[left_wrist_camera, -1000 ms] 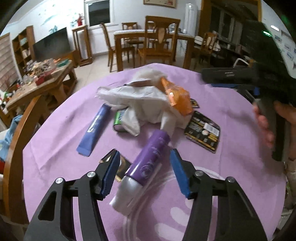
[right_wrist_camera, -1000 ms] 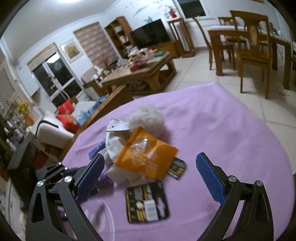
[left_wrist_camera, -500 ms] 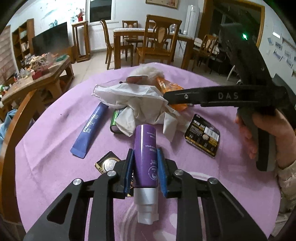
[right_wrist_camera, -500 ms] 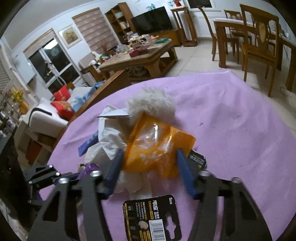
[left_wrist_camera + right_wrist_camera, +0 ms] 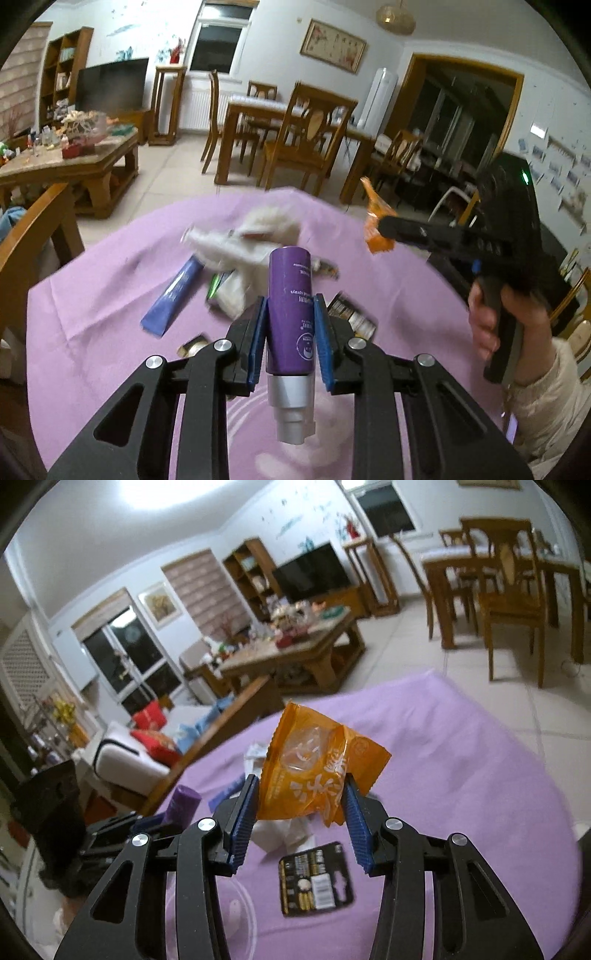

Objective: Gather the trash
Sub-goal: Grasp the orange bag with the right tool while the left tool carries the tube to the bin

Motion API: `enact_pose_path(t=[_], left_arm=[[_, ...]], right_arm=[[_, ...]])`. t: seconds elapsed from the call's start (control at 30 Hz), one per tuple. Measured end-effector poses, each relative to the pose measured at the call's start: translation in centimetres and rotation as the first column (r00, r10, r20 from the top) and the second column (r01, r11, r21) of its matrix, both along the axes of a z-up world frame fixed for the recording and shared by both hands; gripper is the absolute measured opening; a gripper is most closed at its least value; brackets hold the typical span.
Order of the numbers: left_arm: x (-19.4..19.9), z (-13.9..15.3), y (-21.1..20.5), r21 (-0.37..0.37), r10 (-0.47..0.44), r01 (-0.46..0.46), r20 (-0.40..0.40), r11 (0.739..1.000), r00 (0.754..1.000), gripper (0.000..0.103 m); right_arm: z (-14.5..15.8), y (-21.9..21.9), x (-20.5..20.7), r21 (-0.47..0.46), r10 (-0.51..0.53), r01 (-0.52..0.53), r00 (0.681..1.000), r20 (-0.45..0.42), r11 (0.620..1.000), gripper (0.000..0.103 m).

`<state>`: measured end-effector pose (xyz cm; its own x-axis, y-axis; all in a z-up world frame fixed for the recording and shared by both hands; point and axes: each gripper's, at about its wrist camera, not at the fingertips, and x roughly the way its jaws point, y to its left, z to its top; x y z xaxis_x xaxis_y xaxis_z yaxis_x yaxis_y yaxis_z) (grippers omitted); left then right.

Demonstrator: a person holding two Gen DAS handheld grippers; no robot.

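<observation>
My left gripper (image 5: 290, 308) is shut on a purple spray bottle (image 5: 290, 280), held clear of the purple tablecloth (image 5: 92, 314) with its silver cap toward the camera. My right gripper (image 5: 301, 784) is shut on a crumpled orange snack wrapper (image 5: 314, 757) and holds it above the table. The left wrist view shows that wrapper (image 5: 375, 221) at the right gripper's tip, with a hand (image 5: 517, 321) on the handle. In the right wrist view the purple bottle (image 5: 183, 801) shows at lower left.
On the cloth lie crumpled white paper (image 5: 236, 251), a blue tube (image 5: 173, 295), a green item (image 5: 216, 288), a gold disc (image 5: 192, 347) and a black battery card (image 5: 317, 878). A wooden chair back (image 5: 29, 229) stands at the table's left edge.
Both grippers went from open to shut, the left on the purple bottle and the right on the orange wrapper. Both things have since been lifted off the table.
</observation>
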<state>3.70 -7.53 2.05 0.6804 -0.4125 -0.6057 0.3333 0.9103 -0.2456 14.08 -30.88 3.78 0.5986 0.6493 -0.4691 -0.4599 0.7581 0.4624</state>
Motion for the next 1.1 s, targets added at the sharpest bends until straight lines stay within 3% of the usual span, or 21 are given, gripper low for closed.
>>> enact_pose_path(t=[0.23, 0.5, 0.77, 1.1], left_arm=[[0.7, 3.1, -5.8, -0.054, -0.074, 0.079, 0.083, 0.995, 0.994, 0.024], [2.5, 4.5, -17.4, -0.089, -0.261, 0.271, 0.117, 0.958, 0.958, 0.024], [3.3, 3.5, -27.8, -0.116, -0.408, 0.416, 0.09, 0.902, 0.909, 0.024], [4.2, -0.3, -37.5, -0.084, -0.527, 0.528, 0.029, 0.845, 0.849, 0.024]], right_arm=[[2.9, -9.2, -4.0, 0.046, -0.173, 0.168, 0.978, 0.121, 0.985, 0.045], [3.4, -22.6, -9.0, 0.095, -0.394, 0.382, 0.903, 0.172, 0.919, 0.045], [0.7, -34.4, -12.2, 0.124, -0.545, 0.532, 0.828, 0.133, 0.838, 0.045], [-5.1, -42.7, -12.9, 0.146, -0.633, 0.623, 0.773, 0.035, 0.768, 0.045]])
